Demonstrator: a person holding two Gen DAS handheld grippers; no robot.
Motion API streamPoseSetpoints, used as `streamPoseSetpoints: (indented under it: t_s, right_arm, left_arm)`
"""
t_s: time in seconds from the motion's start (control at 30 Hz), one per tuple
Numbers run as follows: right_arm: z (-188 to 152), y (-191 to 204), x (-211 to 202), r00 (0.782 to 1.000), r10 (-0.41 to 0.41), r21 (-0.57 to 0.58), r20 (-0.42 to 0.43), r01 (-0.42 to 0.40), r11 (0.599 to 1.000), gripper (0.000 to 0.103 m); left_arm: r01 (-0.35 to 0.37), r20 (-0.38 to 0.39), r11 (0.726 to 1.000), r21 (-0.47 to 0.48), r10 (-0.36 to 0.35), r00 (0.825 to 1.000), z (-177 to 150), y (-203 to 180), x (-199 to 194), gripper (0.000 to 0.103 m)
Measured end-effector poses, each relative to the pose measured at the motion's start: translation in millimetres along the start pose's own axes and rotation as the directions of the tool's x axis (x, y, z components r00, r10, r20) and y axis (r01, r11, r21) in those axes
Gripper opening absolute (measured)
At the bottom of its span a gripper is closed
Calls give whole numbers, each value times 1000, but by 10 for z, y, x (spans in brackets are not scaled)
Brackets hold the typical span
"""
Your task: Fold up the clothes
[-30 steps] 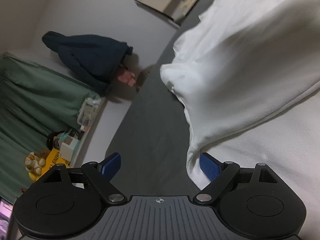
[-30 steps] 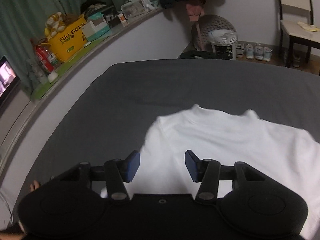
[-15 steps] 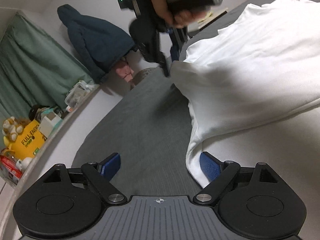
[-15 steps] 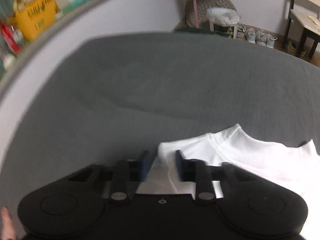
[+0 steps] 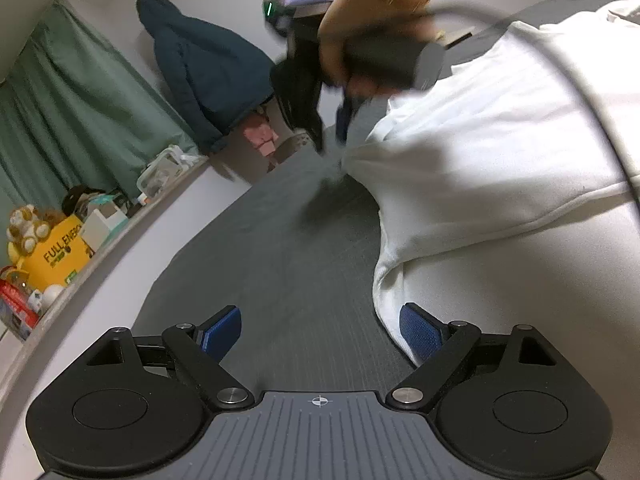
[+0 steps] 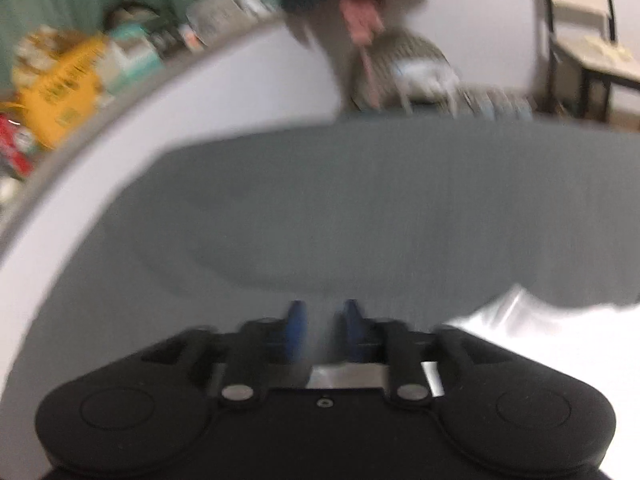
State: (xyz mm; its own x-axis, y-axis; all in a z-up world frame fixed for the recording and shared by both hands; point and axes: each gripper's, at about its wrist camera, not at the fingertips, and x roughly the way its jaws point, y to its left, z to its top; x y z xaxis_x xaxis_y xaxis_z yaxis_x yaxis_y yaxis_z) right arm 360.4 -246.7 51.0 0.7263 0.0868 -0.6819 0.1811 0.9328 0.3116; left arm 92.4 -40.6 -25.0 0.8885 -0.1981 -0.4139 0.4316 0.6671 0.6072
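On the yellow box [image 5: 54, 250] at the left edge of the left wrist view, black lettering reading "FULL ENER" can be made out, the rest being cut off by a pale carton beside it; in the right wrist view the same box [image 6: 66, 80] is too blurred for its print to be read. It is set on a ledge [image 5: 100, 256] with a plush toy [image 5: 26, 228], a red packet and small cartons, before a green curtain [image 5: 60, 120].

The white garment [image 5: 500, 152] is spread over the grey bed [image 5: 280, 264], filling the right half of the left wrist view; in the right wrist view only a blurred corner of it [image 6: 540, 344] is seen at the lower right.

Only the left wrist view shows the person's hand [image 5: 360, 32] gripping the right hand-held gripper [image 5: 330, 136], its tips blurred at the near edge of the garment, and a dark cable arching across the cloth. Only the right wrist view shows a chair, a round woven thing and shoes on the floor beyond the bed.

The left hand-held gripper [image 5: 320, 330] is held wide apart, its right pad just beside the garment's hem, with bare bed between the pads. The jaws of the right hand-held gripper [image 6: 322, 330] have just been opening and stand partly apart; only grey bed is seen between them.

A dark blue coat [image 5: 200, 72] hangs on the wall.
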Motion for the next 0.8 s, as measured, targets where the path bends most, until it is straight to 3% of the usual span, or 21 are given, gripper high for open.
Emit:
streamPoseSetpoints:
  t_s: [0.1, 0.2, 0.33, 0.4, 0.47, 0.5, 0.53, 0.57, 0.63, 0.67, 0.73, 0.8]
  right_arm:
    - [-98, -107, -303, 991, 122, -18, -58, -123, 992, 42]
    - [-384, -125, -463, 976, 172, -61, -135, -181, 982, 41]
    - [-826, -119, -407, 977, 126, -129, -170, -149, 980, 42]
    - [-982, -56, -411, 989, 97, -202, -110, -118, 972, 45]
    - [-1051, -13, -533, 996, 80, -235, -26, -84, 968, 43]
    - [-1080, -51, -657, 995, 78, -227, 61, -62, 972, 44]
    - [-1130, -139, -755, 990, 97, -188, 98, -77, 979, 51]
    - [-1189, -242, -834, 987, 123, -139, 106, -107, 984, 65]
    - [-1320, -392, -869, 995, 104, -135, -9, -104, 985, 62]
    - [-1398, -458, -973, 994, 111, -195, -13, -111, 974, 60]
    - [-1446, -653, -1259, 994, 106, -249, 38, -93, 964, 64]
    - [-1387, -1080, -1615, 991, 86, -220, 98, -63, 973, 73]
  left_arm:
    - [-7, -8, 1000, -4, 7, 1000, 10, 19, -22, 88]
    - [-16, -11, 1000, 14, 16, 1000, 48, 66, -86, 90]
    - [-54, 75, 998, 37, 51, 996, 85, 65, -231, 93]
    - [-46, 102, 998, 38, 42, 994, 127, 62, -269, 93]
    - [3, 97, 999, 44, -8, 995, 230, 73, -294, 93]
    - [26, 96, 998, 51, -31, 995, 285, 79, -311, 93]
    - [50, 96, 997, 64, -56, 994, 333, 72, -343, 93]
    - [81, 95, 993, 84, -89, 992, 372, 57, -390, 93]
    - [155, 80, 980, 125, -166, 983, 445, 39, -485, 93]
    - [197, 59, 971, 139, -206, 977, 483, 24, -535, 93]
    - [277, 7, 948, 155, -282, 959, 565, -14, -634, 93]
    - [342, -26, 929, 138, -342, 939, 662, -35, -736, 93]
